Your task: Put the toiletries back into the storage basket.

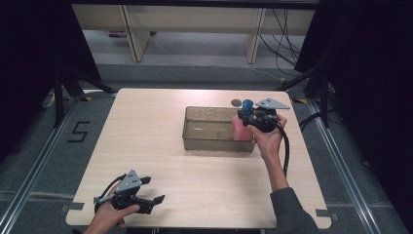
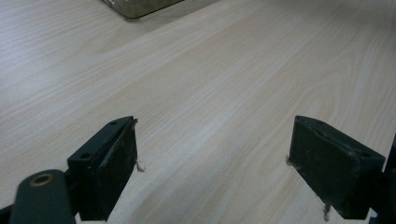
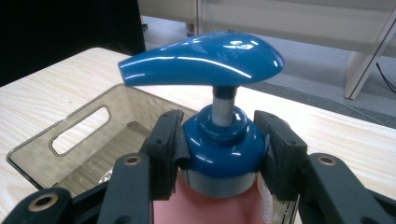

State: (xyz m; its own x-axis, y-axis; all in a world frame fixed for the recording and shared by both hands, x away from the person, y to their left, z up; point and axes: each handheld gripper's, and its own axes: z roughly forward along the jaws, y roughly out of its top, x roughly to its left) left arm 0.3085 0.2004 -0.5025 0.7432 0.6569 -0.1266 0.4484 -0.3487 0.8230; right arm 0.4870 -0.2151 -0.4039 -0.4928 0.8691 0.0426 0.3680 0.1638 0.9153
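A pink pump bottle [image 1: 240,129] with a blue pump head [image 3: 205,58] stands upright at the right end of a clear smoky plastic bin [image 1: 202,129], seemingly inside it. My right gripper [image 1: 258,118] is shut on the bottle's blue collar [image 3: 219,144], one jaw on each side. My left gripper [image 1: 150,191] hovers low over the table's near left corner, jaws wide open with nothing between them; in the left gripper view its pads [image 2: 116,158] frame bare wood.
A small dark round disc [image 1: 236,102] lies on the table [image 1: 146,141] just behind the bin. The bin's corner [image 2: 135,7] shows at the top of the left gripper view. Table legs and cables stand on the floor beyond.
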